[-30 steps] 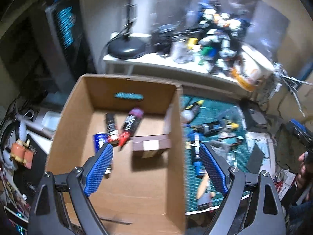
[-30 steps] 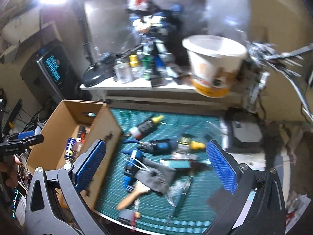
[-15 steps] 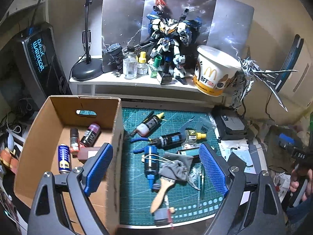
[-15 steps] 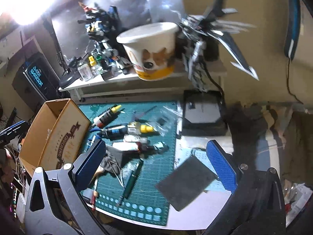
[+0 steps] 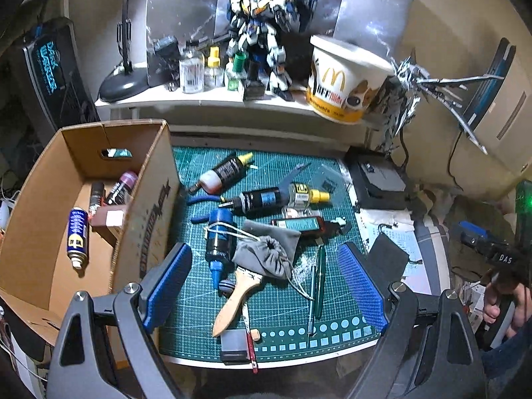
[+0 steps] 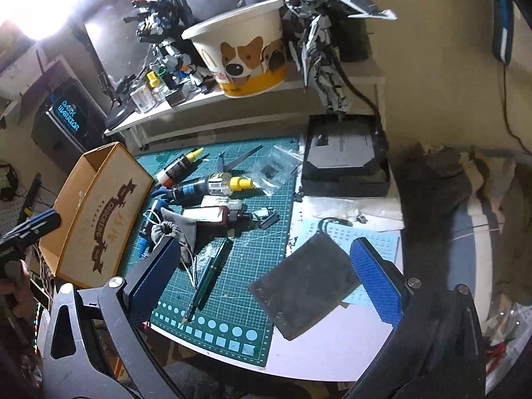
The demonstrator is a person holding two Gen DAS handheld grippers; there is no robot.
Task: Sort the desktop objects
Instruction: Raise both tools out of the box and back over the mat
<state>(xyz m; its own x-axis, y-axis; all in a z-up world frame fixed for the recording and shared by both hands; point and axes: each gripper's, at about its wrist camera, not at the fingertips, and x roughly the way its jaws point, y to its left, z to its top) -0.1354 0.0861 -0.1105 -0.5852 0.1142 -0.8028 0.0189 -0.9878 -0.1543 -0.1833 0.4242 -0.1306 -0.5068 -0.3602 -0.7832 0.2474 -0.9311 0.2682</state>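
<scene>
Left gripper (image 5: pixel 264 282): jaws wide, empty, directly above paintbrush (image 5: pixel 237 294); handle points toward it. Right gripper (image 6: pixel 262 277): wide, empty, farther right

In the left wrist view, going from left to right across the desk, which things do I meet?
Cardboard box → blue bottle → grey pouch → green pen → black box.

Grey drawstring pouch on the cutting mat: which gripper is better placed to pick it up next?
Left, probably. The left gripper is open with the grey drawstring pouch lying between its fingers. The right gripper, also open, frames the black pad, with the pouch off beside its left finger.
</scene>
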